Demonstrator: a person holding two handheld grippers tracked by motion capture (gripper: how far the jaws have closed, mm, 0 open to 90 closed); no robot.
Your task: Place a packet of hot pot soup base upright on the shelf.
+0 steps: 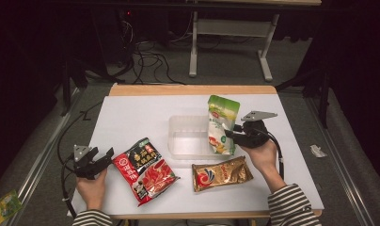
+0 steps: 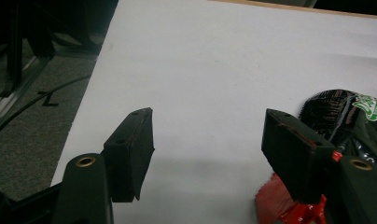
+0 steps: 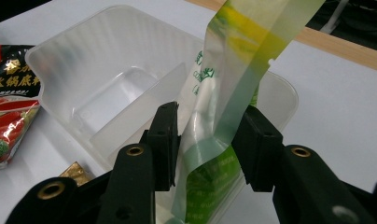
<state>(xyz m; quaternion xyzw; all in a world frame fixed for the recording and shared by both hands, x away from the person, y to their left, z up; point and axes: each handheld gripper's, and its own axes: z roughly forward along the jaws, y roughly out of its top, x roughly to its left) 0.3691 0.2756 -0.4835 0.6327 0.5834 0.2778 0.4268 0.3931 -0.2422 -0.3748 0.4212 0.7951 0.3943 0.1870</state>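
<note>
Nearest the person, the left gripper (image 1: 101, 159) was held low on the table (image 1: 131, 117), its jaws wide apart and empty, just beside the red and black pouch (image 1: 146, 170). The gold pouch (image 1: 221, 173) lay flat, untouched. Farther off, the green and white pouch (image 1: 221, 125) was stood upright at the right end of the clear plastic tub (image 1: 188, 136), between the jaws of the right gripper (image 1: 233, 135), which were parted and seemingly no longer pressed on it. The step was judged to be release into the tub; next, a clean withdrawal without tipping it was called for.
</note>
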